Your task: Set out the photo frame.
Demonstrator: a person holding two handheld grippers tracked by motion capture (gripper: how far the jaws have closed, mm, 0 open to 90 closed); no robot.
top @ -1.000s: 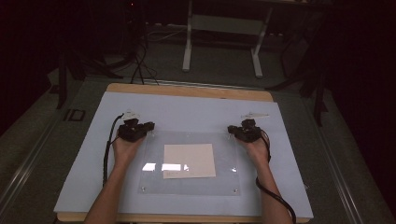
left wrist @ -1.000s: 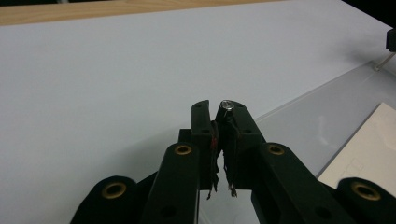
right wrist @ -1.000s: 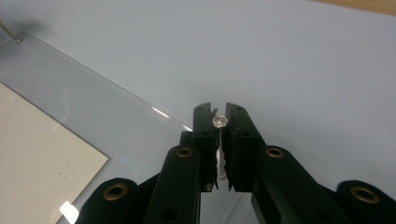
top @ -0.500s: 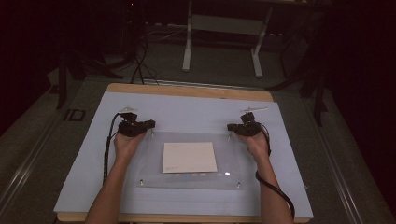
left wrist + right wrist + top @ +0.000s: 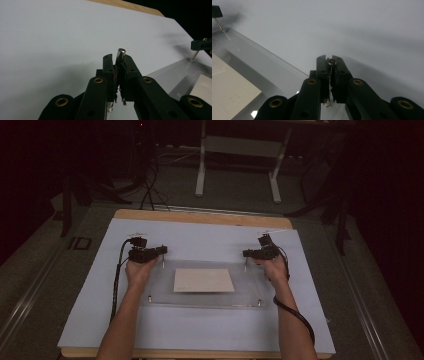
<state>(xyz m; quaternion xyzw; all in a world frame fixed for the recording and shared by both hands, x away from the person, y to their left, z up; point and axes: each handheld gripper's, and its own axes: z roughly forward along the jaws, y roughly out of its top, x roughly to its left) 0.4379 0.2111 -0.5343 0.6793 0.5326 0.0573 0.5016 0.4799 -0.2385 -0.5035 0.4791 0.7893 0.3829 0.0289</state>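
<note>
The left gripper [image 5: 159,251] is pinched on a thin metal pin [image 5: 121,53] at the far left corner of a clear acrylic sheet [image 5: 200,297]. The right gripper [image 5: 248,253] is likewise clamped on a second pin [image 5: 331,62] at the sheet's far right corner. The sheet lies flat on the pale blue table [image 5: 200,237], covering a cream paper [image 5: 204,280] at its middle. Two more short pins [image 5: 149,298] stand at the near corners. Beyond the table, a metal stand [image 5: 237,150] and floor cables [image 5: 150,185] sit in shadow.
</note>
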